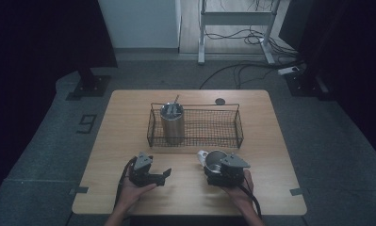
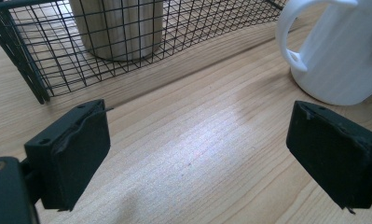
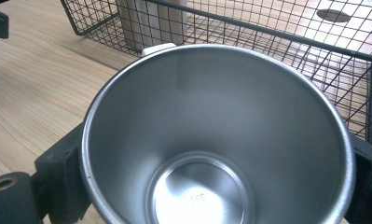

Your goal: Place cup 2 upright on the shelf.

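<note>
Jaws of your right gripper (image 1: 219,165) clamp the white mug (image 3: 216,140) by its sides, steel inside facing up, near the table (image 1: 185,197) front. Just beyond: wire basket (image 1: 237,123) holding a steel tumbler (image 1: 172,123). Your left gripper (image 2: 197,149) gapes wide, holding nothing.

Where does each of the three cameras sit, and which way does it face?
High view: above the person's side, looking forward and down on the light wooden table; both hands show.
Left gripper view: rides the left gripper, facing the black wire basket; its open jaws show.
Right gripper view: rides the right gripper, looking into the white steel-lined mug between its jaws.
Shared: basket and mug.
</note>
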The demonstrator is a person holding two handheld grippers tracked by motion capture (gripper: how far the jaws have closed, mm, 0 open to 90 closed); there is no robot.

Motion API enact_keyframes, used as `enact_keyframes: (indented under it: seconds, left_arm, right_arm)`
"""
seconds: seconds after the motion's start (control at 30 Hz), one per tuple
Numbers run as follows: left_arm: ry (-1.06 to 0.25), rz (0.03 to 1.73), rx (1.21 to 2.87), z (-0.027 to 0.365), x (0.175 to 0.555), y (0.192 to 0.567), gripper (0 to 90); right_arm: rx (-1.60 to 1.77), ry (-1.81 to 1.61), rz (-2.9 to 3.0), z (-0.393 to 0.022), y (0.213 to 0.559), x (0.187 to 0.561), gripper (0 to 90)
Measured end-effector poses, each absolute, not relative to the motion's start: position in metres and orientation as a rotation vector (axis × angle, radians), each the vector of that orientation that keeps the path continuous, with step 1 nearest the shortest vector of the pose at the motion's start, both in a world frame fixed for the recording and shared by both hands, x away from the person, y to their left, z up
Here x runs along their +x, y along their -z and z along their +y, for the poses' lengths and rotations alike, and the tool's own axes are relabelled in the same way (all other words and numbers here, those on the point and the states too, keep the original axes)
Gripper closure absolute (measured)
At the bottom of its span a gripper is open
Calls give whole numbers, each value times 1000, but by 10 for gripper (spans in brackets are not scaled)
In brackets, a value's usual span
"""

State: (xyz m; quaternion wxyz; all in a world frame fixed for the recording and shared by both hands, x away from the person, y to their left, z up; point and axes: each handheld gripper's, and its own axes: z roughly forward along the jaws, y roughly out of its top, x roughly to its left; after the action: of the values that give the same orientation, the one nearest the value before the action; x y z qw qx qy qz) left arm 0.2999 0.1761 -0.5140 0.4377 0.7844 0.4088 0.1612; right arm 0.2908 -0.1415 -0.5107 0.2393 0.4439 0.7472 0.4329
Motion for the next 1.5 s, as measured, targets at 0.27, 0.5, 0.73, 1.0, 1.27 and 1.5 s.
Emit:
enact_keyframes:
  seconds: [0.27, 0.5, 0.73, 1.0, 1.27, 1.5]
  left_arm:
    - [-397, 1014, 1953, 176, 299, 513, 66]
    - [-399, 1015, 1958, 176, 299, 514, 67]
    - [-392, 1019, 1957, 178, 301, 513, 69]
    - [-377, 1005, 1967, 174, 299, 514, 70]
    - [-383, 985, 1985, 166, 295, 514, 89]
    - [-383, 994, 1976, 168, 296, 514, 89]
  right_arm:
    - [1212, -1187, 2047, -141, 510, 288, 66]
    - [1204, -1227, 2051, -144, 505, 285, 66]
    - [1190, -1263, 2043, -150, 493, 281, 66]
    - [1171, -1276, 2049, -155, 478, 281, 66]
    - [1156, -1298, 2036, -159, 460, 283, 66]
    - [1142, -1313, 2041, -158, 450, 286, 67]
